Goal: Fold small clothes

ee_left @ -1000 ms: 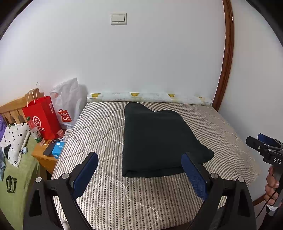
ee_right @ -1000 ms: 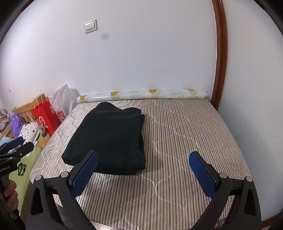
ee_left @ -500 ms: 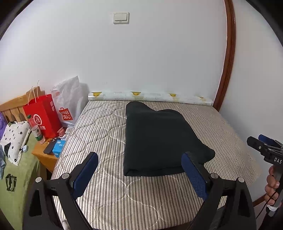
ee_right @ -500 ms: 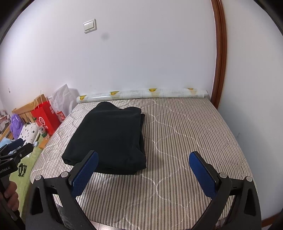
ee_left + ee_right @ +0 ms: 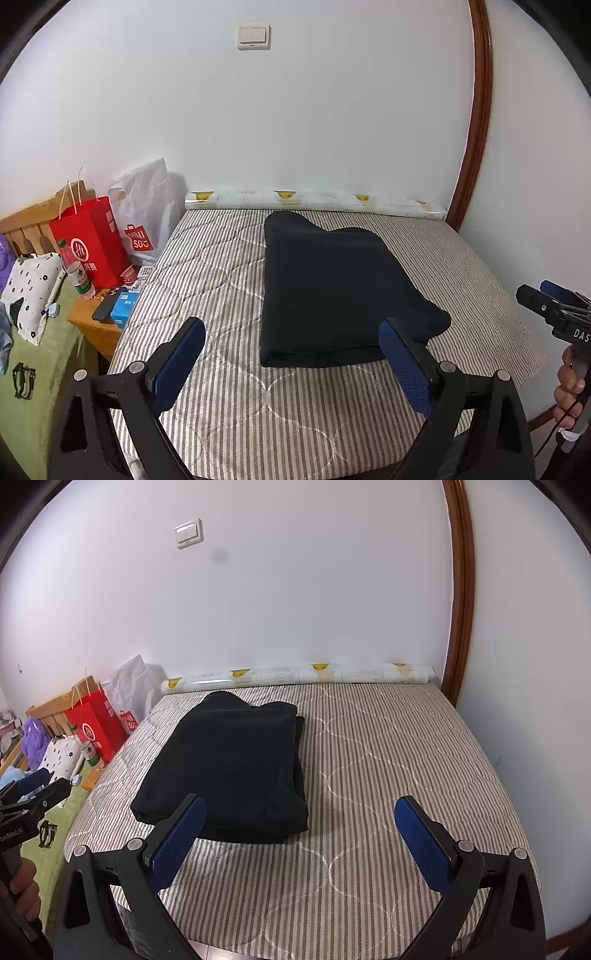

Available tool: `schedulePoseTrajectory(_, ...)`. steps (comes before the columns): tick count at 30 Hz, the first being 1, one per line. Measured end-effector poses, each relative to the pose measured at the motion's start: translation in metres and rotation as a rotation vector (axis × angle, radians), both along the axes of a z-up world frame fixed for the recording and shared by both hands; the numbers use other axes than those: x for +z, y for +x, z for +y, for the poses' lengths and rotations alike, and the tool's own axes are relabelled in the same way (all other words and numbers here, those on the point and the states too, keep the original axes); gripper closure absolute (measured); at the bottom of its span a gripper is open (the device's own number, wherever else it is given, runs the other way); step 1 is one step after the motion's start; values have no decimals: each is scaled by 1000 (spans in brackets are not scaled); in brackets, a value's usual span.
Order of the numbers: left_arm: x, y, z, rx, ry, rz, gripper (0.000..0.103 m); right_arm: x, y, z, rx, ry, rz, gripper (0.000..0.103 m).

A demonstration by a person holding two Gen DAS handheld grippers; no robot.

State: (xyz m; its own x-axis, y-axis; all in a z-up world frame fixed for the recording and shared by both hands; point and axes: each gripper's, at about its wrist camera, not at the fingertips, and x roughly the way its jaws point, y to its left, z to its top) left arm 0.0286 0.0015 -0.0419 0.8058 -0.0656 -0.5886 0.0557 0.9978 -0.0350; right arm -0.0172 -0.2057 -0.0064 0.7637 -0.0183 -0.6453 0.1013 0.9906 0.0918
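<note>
While both of my grippers hang back from the near edge of the grey striped quilted mattress, the dark folded fabric garment lies on its left-middle part, touched by neither. My left gripper and right gripper are both spread wide, holding nothing. I judge the risk is pinching only the top layer, which would peel the stacked folds apart and undo them.
</note>
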Motion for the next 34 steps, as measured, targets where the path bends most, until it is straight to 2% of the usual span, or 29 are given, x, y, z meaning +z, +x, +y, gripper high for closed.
schedulePoseTrajectory(34, 2, 2, 1, 1, -1, -5, 8, -2, 0, 6, 20, 9, 0, 2)
